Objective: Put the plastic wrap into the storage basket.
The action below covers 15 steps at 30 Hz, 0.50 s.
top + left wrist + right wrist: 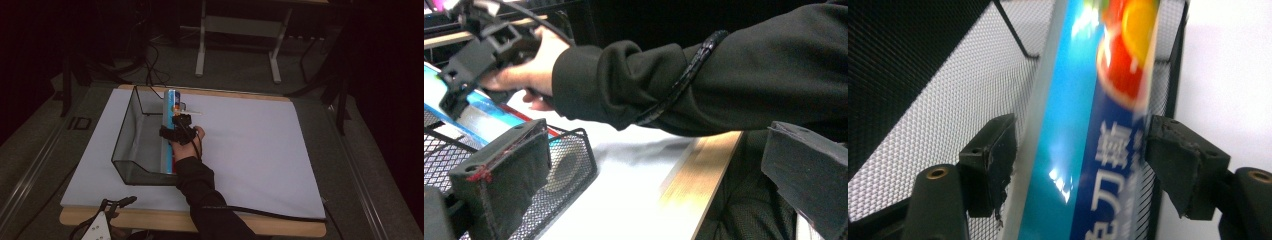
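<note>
The long blue box [1083, 150] looks light, stiff and glossy, likely slippery; its narrow sides give the best hold. It lies along the right wall of the mesh basket [131, 145] on the surface [260, 150]. The right tool [1080, 165] straddles it, jaws spread, barely touching. The left tool [649, 185], jaws spread, hangs empty near the surface's front edge.

The room around the white desk [260, 150] is left dim and nearly black. In the right gripper view, the blue box [1088, 150] is smeared by blur, with white glare streaks above the jaws.
</note>
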Tool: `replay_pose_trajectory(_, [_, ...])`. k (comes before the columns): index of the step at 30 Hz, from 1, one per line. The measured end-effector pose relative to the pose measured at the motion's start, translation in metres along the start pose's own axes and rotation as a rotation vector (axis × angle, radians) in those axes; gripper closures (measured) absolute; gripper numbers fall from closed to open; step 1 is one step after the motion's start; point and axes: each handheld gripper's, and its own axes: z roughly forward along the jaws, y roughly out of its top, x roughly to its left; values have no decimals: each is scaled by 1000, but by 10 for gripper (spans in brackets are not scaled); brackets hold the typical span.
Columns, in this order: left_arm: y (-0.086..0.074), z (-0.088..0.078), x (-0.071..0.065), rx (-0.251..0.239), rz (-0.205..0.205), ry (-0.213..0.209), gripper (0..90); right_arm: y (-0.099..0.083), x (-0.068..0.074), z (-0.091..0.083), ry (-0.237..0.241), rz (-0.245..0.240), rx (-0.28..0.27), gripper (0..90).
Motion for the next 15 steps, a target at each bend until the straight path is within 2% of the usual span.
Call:
replay_pose_trajectory(1, [0, 0, 0, 0, 0, 0, 2, 7, -1, -7, 1, -36, -13, 272])
replay_pose_trajectory(6, [0, 0, 0, 0, 0, 1, 2, 22, -15, -25, 59, -84, -30, 152])
replay_pose_trajectory(7, [0, 0, 0, 1, -1, 0, 2, 23, -17, -27, 50, -103, -29, 143])
replay_pose_trajectory(10, [0, 1, 0, 3, -1, 0, 2, 27, -30, -38, 76, -147, -42, 136])
replay_pose_trajectory(11, [0, 1, 0, 3, -1, 0, 1, 27, -30, -38, 76, -147, -42, 136])
replay_pose_trajectory(12, [0, 2, 0, 4, 0, 0, 1, 27, -34, -42, 83, -168, -47, 139])
replay_pose_trajectory(13, [0, 1, 0, 2, -2, 0, 2, 27, -43, -51, 116, -189, -66, 139])
replay_pose_trajectory(15, [0, 1, 0, 1, -2, 0, 2, 27, -51, -59, 123, -221, -65, 138])
